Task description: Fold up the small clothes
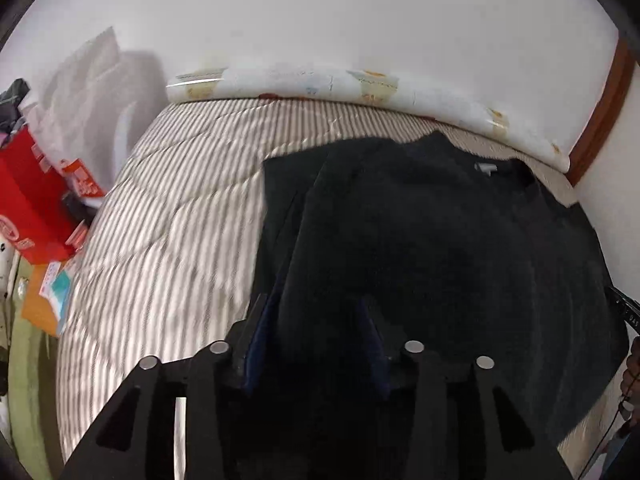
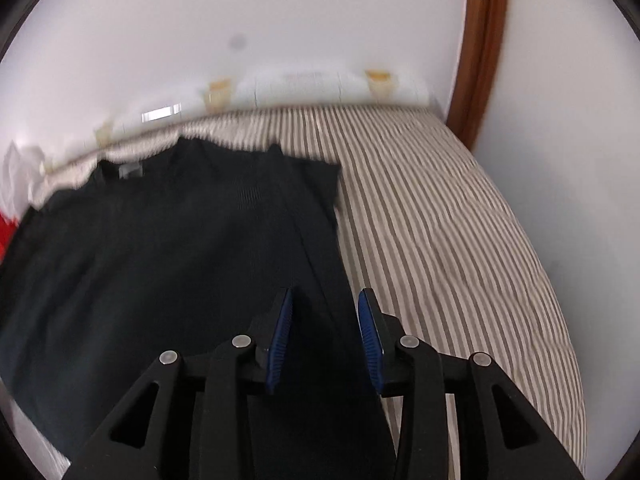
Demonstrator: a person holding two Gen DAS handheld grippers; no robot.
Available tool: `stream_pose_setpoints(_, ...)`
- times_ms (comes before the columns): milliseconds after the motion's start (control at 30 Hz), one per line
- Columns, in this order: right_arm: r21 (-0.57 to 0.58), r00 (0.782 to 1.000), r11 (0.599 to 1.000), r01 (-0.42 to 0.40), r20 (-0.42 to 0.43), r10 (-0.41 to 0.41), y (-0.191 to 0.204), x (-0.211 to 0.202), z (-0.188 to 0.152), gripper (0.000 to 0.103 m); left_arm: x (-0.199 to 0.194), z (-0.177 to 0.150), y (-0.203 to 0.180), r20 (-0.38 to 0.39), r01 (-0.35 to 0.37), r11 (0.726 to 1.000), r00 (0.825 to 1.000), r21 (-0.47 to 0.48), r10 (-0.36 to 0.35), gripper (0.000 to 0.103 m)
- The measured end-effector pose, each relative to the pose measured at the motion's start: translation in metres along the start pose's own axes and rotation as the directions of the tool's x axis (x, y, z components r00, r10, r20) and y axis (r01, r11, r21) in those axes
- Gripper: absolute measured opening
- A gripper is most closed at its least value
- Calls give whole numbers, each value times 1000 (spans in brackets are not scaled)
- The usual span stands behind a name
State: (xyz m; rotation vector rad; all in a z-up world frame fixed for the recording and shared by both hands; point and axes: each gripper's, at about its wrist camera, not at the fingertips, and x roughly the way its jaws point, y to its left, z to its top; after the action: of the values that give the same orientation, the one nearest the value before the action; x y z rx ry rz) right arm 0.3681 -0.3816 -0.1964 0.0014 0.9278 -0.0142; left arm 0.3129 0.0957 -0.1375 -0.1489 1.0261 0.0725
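Jaws of the left gripper (image 1: 316, 332) and the right gripper (image 2: 325, 334) stand parted, pads clear of the black garment (image 1: 420, 248) beneath them. It lies spread flat on the striped bed (image 2: 440, 220), collar toward the white wall (image 1: 320, 12).

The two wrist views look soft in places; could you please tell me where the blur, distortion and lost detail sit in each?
Left wrist view: the striped bedcover smears with motion blur, and the black garment is too dark for folds to show. Right wrist view: the patterned pillow by the wall is blurred, while the stripes nearer the right tongs stay crisper. Both views: fisheye bends the bed edge and the wooden door frame.
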Motion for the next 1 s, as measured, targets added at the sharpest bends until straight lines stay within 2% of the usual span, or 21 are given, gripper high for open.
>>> stream_pose_setpoints(167,60,999,997,53,-7,-53,-3,-30,-31,35,-24,-33,11,-10,-3,1000,1000,11,3,47)
stream_pose_setpoints(367,-2,995,1000,24,101,-24,44,-81,-35,37,-48,-78,36,-26,-7,1000,1000,-4,7,47)
stream_pose_setpoints(533,-105,990,992,-63,116,75,115,-97,-40,43,-67,-111,57,-57,19,999,998,-48,-22,48)
stream_pose_setpoints(667,-195,980,969,-155,94,175,182,-98,-48,47,-77,-135,72,-87,76,994,993,-81,-83,48)
stream_pose_setpoints(833,-332,968,917,-220,43,247,275,-98,-56,49,-91,-156,86,-66,11,997,998,-74,-16,48)
stream_pose_setpoints(1000,-431,952,860,-274,7,307,346,-104,-76,54,-102,-166,105,-36,15,995,999,-100,-19,56)
